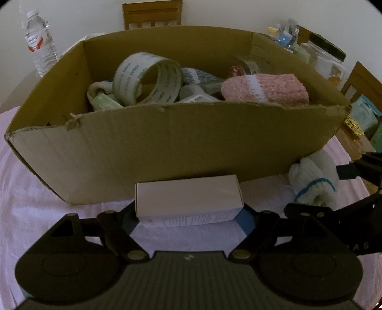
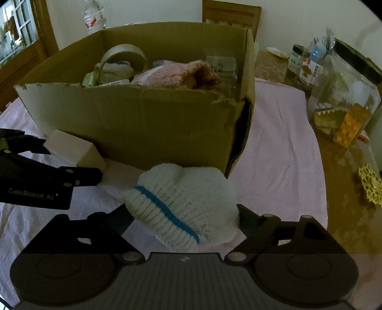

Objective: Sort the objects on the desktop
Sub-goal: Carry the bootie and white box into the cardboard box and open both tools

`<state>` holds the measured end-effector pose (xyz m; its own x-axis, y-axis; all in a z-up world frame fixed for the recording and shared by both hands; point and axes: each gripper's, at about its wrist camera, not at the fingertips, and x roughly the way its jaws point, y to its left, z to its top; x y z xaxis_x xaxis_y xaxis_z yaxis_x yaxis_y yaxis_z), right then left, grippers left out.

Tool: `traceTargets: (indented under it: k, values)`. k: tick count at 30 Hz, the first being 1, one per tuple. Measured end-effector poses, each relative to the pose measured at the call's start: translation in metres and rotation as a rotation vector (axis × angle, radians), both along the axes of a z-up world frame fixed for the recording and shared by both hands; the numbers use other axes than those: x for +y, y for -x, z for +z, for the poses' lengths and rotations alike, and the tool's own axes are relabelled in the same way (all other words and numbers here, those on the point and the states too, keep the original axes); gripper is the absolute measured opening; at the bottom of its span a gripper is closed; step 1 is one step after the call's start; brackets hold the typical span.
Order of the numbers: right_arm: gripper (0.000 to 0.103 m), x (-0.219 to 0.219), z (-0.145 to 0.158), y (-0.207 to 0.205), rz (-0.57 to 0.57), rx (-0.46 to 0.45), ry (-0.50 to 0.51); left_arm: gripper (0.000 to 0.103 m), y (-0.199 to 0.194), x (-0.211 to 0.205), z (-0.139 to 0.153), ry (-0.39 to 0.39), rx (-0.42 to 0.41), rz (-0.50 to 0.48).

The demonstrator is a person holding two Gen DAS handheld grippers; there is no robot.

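My left gripper (image 1: 189,214) is shut on a white carton box (image 1: 188,199), held just in front of the near wall of a big cardboard box (image 1: 167,145). The carton also shows in the right wrist view (image 2: 71,149). My right gripper (image 2: 185,221) is shut on a white knitted glove with a blue stripe (image 2: 183,205), near the cardboard box's (image 2: 133,124) split front right corner. The glove also shows in the left wrist view (image 1: 315,181). The cardboard box holds a tape roll (image 1: 148,80), a pink sock (image 1: 265,88) and other items.
A pink cloth (image 2: 281,147) covers the table. A water bottle (image 1: 39,45) stands behind the box at left. Jars and bottles (image 2: 343,95) crowd the right side, with a yellow lace coaster (image 2: 370,188). Wooden chairs (image 1: 152,14) stand behind.
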<state>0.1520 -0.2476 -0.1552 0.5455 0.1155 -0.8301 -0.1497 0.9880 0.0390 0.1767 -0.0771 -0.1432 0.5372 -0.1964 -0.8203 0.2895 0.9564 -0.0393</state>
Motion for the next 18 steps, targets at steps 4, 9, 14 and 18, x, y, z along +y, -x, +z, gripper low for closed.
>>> traceTargets:
  k: [4, 9, 14, 18]
  values:
    - [0.087, 0.002, 0.006, 0.002, 0.012, 0.006, 0.014, 0.082, 0.003, 0.0, 0.005, 0.009, 0.008, -0.028]
    - [0.087, 0.002, 0.016, 0.007, 0.027, 0.016, 0.011, 0.082, 0.009, 0.003, 0.017, 0.023, 0.018, -0.07]
    - [0.087, 0.002, 0.031, 0.011, 0.045, 0.034, 0.005, 0.082, 0.017, 0.006, 0.034, 0.041, 0.018, -0.103]
    - [0.087, 0.003, 0.045, 0.015, 0.064, 0.052, 0.005, 0.082, 0.024, 0.011, 0.049, 0.065, 0.02, -0.12]
